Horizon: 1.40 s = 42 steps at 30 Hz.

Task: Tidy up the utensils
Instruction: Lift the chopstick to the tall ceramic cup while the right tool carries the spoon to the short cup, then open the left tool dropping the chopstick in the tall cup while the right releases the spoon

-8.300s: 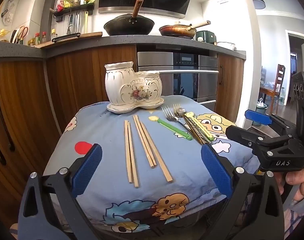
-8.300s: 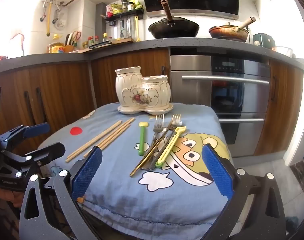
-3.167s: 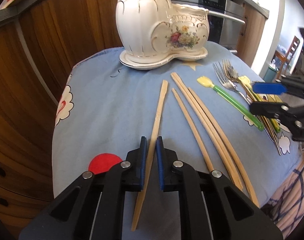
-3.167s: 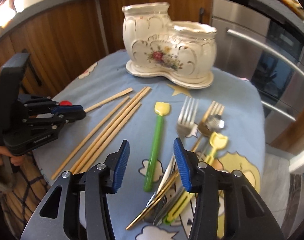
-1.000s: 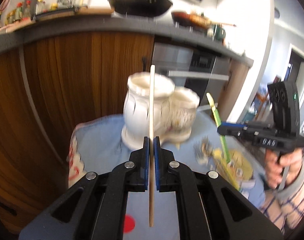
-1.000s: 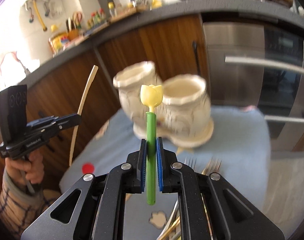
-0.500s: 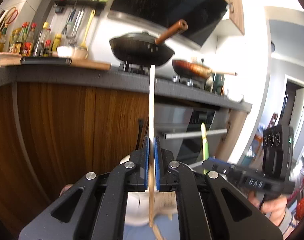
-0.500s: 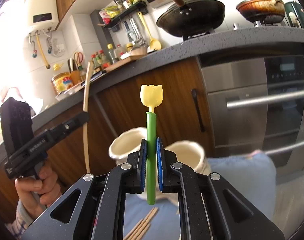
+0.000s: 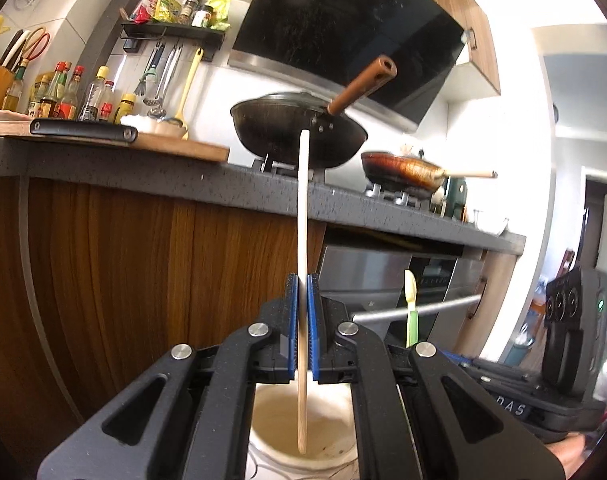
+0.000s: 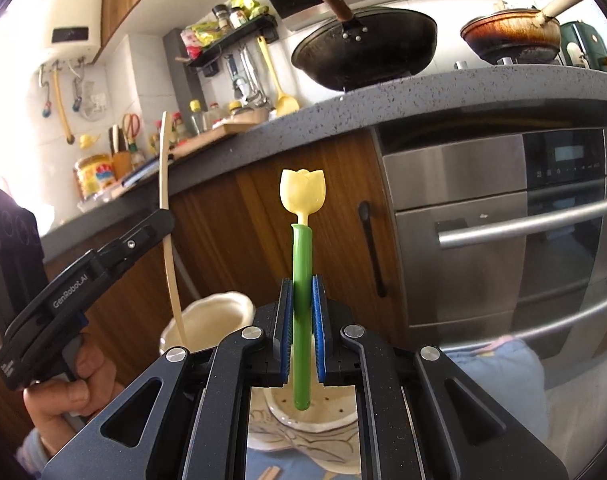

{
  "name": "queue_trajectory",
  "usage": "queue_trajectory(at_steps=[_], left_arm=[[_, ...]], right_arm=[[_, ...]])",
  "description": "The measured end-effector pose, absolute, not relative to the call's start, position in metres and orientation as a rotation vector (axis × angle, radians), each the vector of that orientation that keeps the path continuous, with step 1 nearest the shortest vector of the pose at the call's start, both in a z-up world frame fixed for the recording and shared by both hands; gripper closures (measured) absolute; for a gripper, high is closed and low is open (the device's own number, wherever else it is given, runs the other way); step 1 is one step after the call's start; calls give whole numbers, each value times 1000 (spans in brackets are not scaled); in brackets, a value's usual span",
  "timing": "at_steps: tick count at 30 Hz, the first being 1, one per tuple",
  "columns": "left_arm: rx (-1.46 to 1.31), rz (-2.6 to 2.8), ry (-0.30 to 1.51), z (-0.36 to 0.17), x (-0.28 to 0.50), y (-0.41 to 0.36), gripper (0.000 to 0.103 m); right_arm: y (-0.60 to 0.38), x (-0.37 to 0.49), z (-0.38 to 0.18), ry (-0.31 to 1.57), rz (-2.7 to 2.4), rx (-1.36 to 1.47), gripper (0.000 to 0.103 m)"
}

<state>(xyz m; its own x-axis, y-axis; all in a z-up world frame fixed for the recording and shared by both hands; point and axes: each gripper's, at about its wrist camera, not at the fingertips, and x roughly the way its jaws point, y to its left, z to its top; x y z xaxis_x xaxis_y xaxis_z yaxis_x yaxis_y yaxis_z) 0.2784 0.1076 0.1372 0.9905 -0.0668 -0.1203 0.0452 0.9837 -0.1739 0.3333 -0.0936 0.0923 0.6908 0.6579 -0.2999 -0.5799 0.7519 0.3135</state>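
Note:
My left gripper [image 9: 302, 280] is shut on a pale wooden chopstick [image 9: 302, 208] held upright. Its lower tip hangs over the mouth of the taller cup of the white ceramic holder [image 9: 303, 436]. My right gripper [image 10: 302, 282] is shut on a green-handled utensil with a yellow tulip-shaped head [image 10: 302, 240], also upright. Its handle end hangs over the lower cup [image 10: 327, 404] with holes in its floor. In the right wrist view the left gripper [image 10: 159, 218] and chopstick [image 10: 168, 240] stand above the taller cup [image 10: 207, 320]. The green utensil [image 9: 410, 308] shows in the left wrist view too.
A wooden kitchen cabinet [image 9: 123, 272] with a grey counter [image 9: 143, 172] stands right behind the holder, a steel oven [image 10: 523, 224] to its right. A wok [image 9: 295, 132] and a pan [image 9: 403, 168] sit on the hob. The blue cartoon cloth [image 10: 499, 376] lies below, with chopstick ends [image 10: 271, 472] on it.
Both grippers have risen and moved forward over the holder with their utensils, tilting up. The cloth and the utensils on it have dropped out of view; the holder's cups now lie directly under the tips.

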Motion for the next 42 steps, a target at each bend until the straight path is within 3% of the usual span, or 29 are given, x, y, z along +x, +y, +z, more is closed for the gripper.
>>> queue_trajectory(at_steps=[12, 25, 28, 42], left_arm=[[-112, -39, 274, 108, 268, 100, 98], [-92, -31, 315, 105, 271, 98, 98], [-95, -29, 318, 104, 271, 100, 98], [-128, -49, 270, 118, 242, 113, 97]], right_arm=[[-85, 327, 66, 492, 647, 90, 92], [-81, 329, 59, 540, 614, 53, 92], [-83, 328, 60, 536, 613, 59, 86], [-102, 313, 73, 457, 624, 120, 76]])
